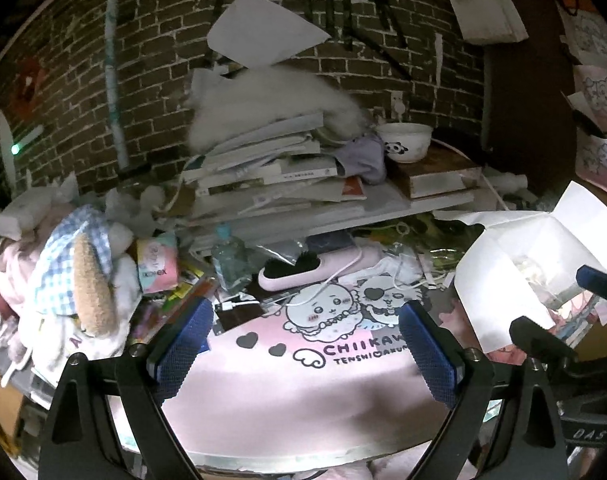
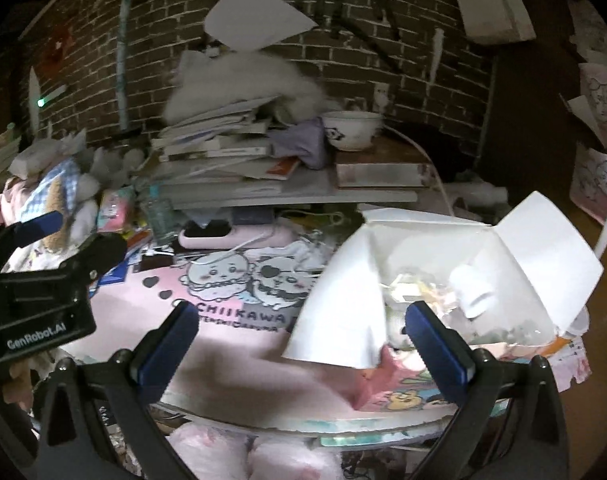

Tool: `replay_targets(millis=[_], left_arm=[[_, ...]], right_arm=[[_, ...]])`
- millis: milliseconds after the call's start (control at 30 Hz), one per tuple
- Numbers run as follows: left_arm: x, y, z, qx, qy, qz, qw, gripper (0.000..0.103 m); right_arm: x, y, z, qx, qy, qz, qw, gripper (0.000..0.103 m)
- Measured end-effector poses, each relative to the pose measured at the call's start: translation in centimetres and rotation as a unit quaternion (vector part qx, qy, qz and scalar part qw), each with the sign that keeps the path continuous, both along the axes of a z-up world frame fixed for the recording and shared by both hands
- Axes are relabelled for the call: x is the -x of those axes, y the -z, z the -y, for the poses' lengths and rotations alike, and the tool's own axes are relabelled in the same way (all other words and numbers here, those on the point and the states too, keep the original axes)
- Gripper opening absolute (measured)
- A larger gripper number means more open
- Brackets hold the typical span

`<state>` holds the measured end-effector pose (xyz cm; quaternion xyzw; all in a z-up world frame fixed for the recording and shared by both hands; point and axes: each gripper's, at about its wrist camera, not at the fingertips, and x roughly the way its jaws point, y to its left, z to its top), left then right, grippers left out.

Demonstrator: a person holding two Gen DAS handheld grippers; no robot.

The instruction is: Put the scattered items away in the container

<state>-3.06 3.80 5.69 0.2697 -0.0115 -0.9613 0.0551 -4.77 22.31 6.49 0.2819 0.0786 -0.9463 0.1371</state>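
A white open cardboard box stands on the right of the pink Chiikawa mat, with several small items inside; it also shows in the left wrist view. Scattered items lie at the mat's far edge: a pink hairbrush, a white cable and a clear plastic bottle. My left gripper is open and empty above the mat. My right gripper is open and empty, its right finger just in front of the box.
A stack of books with a white fluffy thing and a panda bowl rises behind. Plush toys and a tissue pack crowd the left. A brick wall is at the back.
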Motion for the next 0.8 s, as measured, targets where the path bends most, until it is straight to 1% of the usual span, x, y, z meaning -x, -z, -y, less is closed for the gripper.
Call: replay_targets(millis=[800], left_arm=[[0.2, 0.5, -0.7, -0.009, 0.011, 0.005, 0.9999, 0.093]], right_arm=[[1.1, -0.4, -1.4, 0.016, 0.019, 0.007, 1.0, 0.103]])
